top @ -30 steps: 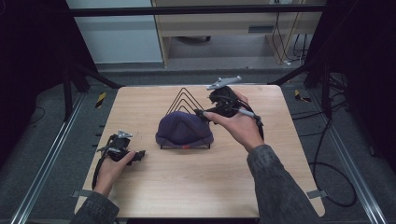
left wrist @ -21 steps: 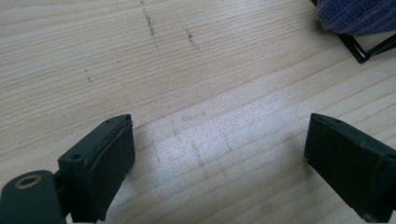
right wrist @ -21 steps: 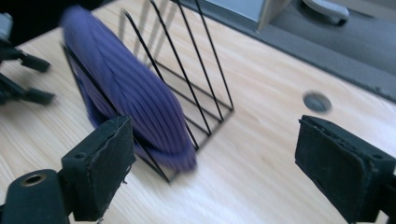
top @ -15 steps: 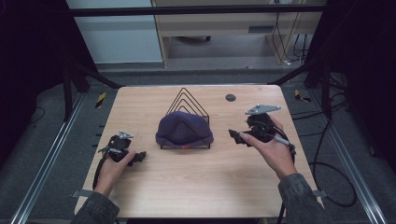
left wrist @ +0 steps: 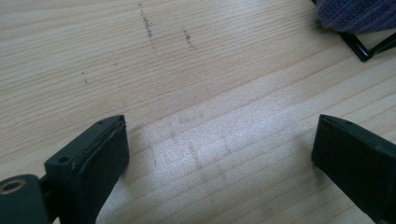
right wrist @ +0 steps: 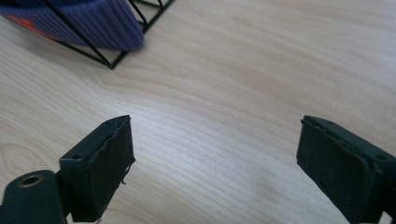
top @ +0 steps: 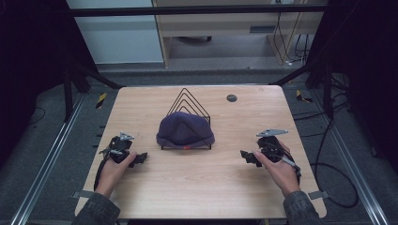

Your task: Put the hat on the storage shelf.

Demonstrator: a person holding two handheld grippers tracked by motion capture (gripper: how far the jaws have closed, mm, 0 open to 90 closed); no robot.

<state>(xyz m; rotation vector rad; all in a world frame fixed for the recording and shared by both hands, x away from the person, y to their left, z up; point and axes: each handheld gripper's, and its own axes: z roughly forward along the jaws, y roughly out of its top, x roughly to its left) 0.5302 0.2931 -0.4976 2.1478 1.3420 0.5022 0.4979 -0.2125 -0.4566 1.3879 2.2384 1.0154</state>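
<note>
High view: nearest the table's front edge, my two forearms come in from below, each hand around a gripper that sits low over the wooden table [top: 197, 187]. My left gripper [top: 139, 159] sits at the near left, its jaws pointing inward toward the centre. My right gripper [top: 246, 157] sits at the near right, jaws also pointing inward, a grey three-cornered plate on top of it. A cable trails off the table edge at the right.

In the left gripper view, my left jaws stand wide apart with nothing between them but bare wood grain carrying faint pencil-like marks. In the right gripper view, my right jaws are likewise spread wide, with bare wood between them.

Farther in, at the table's middle, a purple knit hat [top: 185, 131] is draped over a black wire rack [top: 188, 101]; the rack's triangular loops rise behind the hat. A small red-orange tag shows on the hat's near hem. Both grippers are well apart from it, one to each side. The hat's hem and the rack's corner also appear at the upper edge of each gripper view.

Beyond, near the far right of the table, lies a small dark round disc [top: 231, 98].
</note>
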